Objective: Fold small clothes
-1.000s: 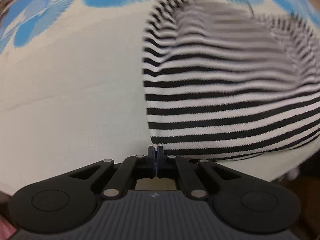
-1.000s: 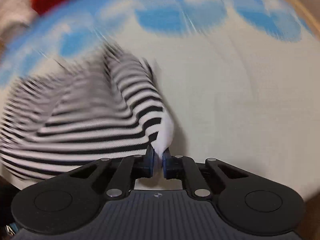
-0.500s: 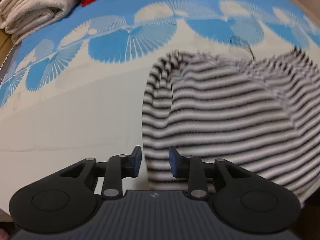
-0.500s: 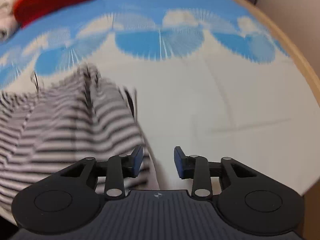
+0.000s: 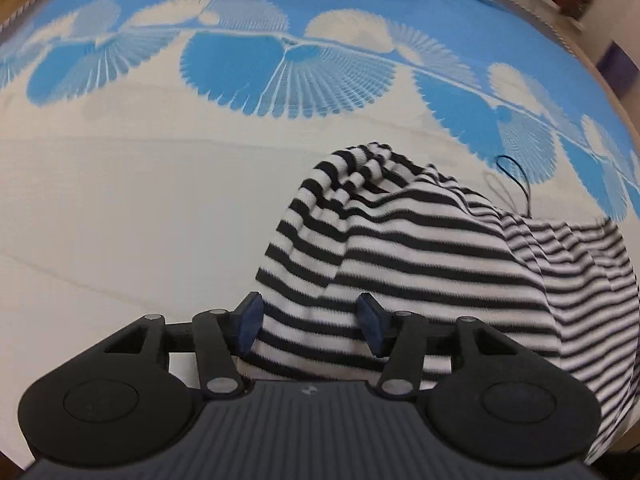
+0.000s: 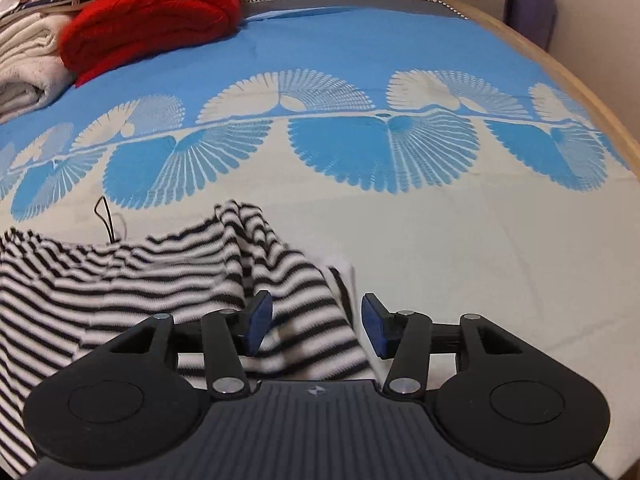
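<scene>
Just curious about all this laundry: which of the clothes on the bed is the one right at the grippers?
The black-and-white striped garment, lying between the opening jaws of both grippers. The red bundle and white folded pile sit far off at the bed's back corner.

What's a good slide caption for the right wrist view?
Right tool opening over the black-and-white striped knit garment on the blue-and-cream patterned bedspread.

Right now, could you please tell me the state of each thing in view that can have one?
Striped garment: rumpled, lying on the bedspread, unheld.
Left gripper: jaws opening, cloth between them, pads not pressing.
Right gripper: jaws opening, over the garment's edge.
Red blanket: folded.
White towels: folded, stacked.
</scene>
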`<state>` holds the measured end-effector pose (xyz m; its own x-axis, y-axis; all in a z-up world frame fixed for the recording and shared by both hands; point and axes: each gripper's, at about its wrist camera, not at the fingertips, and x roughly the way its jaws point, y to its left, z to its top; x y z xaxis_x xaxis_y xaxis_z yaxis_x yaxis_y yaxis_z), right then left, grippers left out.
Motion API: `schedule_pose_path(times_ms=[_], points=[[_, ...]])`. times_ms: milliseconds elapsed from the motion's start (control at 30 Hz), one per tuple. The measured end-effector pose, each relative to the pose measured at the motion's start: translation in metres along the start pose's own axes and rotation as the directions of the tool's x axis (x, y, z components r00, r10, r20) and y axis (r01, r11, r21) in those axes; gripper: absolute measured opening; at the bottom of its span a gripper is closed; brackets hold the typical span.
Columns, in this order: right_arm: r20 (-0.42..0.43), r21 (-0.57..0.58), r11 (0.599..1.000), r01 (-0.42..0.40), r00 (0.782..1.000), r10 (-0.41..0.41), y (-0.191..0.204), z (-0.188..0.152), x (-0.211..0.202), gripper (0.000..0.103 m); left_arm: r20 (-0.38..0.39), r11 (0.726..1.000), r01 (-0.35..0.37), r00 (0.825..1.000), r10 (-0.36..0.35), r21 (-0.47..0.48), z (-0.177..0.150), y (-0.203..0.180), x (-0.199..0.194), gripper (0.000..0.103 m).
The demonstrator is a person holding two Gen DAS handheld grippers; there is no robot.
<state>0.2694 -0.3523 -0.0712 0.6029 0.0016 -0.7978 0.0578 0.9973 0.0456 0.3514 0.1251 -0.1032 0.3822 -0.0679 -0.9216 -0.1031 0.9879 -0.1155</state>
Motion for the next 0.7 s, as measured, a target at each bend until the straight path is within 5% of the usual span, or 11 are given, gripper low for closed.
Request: schedule_pose_path(times_ms=[333, 367, 400, 433, 467, 533, 633, 700], points=[[-0.05, 0.036, 0.999, 0.014, 0.999, -0.012, -0.004, 0.002, 0.054, 0.051, 0.046, 1.0, 0.005, 0.999, -0.005, -0.014, 0.035, -0.009, 0.028, 0.058], [-0.041, 0.031, 0.999, 0.018, 0.999, -0.016, -0.004, 0.003, 0.058, 0.046, 0.051, 1.0, -0.003, 0.999, 0.003, -0.007, 0.038, -0.011, 0.031, 0.058], [-0.026, 0.026, 1.0, 0.017, 1.0, -0.017, -0.004, 0.004, 0.06, 0.029, 0.055, 1.0, -0.007, 0.998, 0.007, -0.005, 0.042, -0.012, 0.034, 0.057], [-0.023, 0.02, 1.0, 0.013, 1.0, -0.013, -0.004, 0.005, 0.063, 0.018, 0.056, 1.0, -0.007, 0.998, 0.008, -0.012, 0.045, -0.012, 0.036, 0.054], [-0.019, 0.016, 1.0, 0.01, 1.0, -0.01, -0.004, 0.006, 0.065, 0.005, 0.057, 1.0, -0.01, 0.998, 0.011, -0.024, 0.048, -0.011, 0.038, 0.034], [0.042, 0.026, 0.999, 0.029, 0.999, -0.03, -0.006, 0.011, 0.061, 0.001, 0.064, 0.998, 0.005, 0.998, -0.001, -0.059, 0.053, -0.008, 0.039, 0.004], [0.197, 0.138, 0.989, 0.059, 0.977, -0.085, -0.019, 0.022, 0.044, 0.001, 0.145, 0.998, 0.014, 0.989, -0.004, -0.066, 0.061, -0.014, 0.026, 0.001], [0.141, 0.201, 0.977, 0.068, 0.985, -0.097, -0.029, 0.025, 0.056, 0.001, 0.171, 1.0, -0.007, 0.985, 0.011, -0.024, 0.063, -0.024, 0.022, 0.002]])
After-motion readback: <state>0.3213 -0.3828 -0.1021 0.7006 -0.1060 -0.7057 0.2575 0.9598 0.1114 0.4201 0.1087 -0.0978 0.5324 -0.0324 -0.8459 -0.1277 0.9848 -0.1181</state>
